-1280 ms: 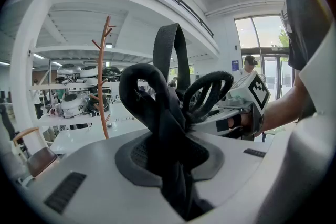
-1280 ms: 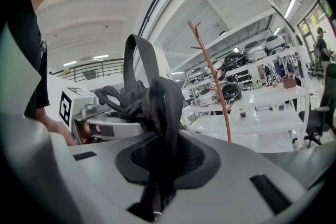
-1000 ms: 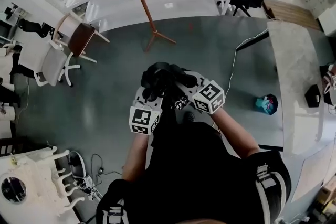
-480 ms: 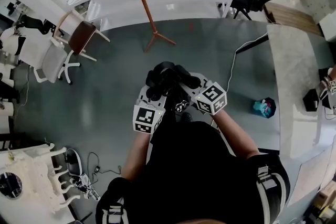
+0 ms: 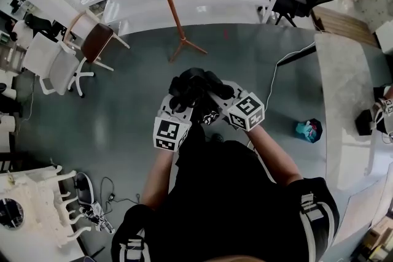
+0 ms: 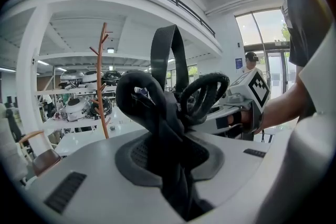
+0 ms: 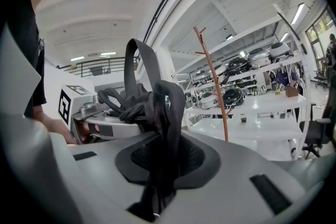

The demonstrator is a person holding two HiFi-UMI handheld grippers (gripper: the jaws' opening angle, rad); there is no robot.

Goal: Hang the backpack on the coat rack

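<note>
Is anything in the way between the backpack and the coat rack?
Nothing visible. Only bare grey floor lies between the backpack and the coat rack. The brown chair stands off to the left.

Black backpack [image 5: 195, 90], reddish-brown coat rack [image 5: 172, 6], grey floor [image 5: 135, 104]

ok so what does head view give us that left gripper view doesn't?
Head view only: the coat rack base on the floor, a brown chair, and a teal object on the floor. Left gripper view only: jaws of the left gripper pressed on a black backpack strap, and the rack's top pegs. Both: the rack pole, the bunched straps, and the right gripper.
</note>
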